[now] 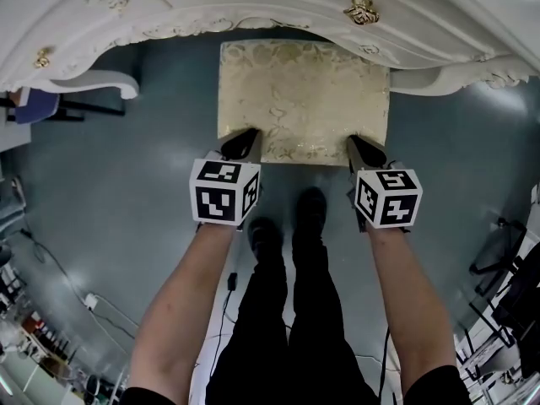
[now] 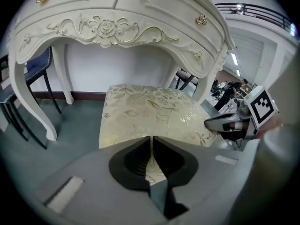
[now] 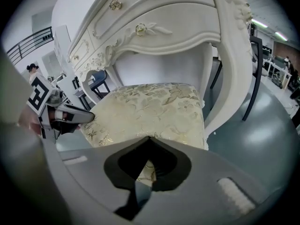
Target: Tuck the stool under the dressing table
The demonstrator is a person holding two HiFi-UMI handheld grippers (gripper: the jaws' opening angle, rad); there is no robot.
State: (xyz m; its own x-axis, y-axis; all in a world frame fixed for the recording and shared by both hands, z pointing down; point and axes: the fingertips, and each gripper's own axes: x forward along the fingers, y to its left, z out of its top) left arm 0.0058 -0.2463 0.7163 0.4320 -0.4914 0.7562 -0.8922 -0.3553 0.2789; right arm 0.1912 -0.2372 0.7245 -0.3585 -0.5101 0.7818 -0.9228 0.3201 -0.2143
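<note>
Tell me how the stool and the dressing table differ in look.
The stool has a flat seat of pale gold patterned fabric; the dressing table is white with carved scrolls and gold knobs. The stool stands lower, its far end under the dressing table's top. Both share a cream-and-gold, ornate style.

Inventory by kind.
One stool [image 1: 304, 99], one dressing table [image 1: 253, 7], one blue chair [image 2: 35, 67], two grippers: left gripper [image 1: 245, 144] and right gripper [image 1: 364, 148].
</note>
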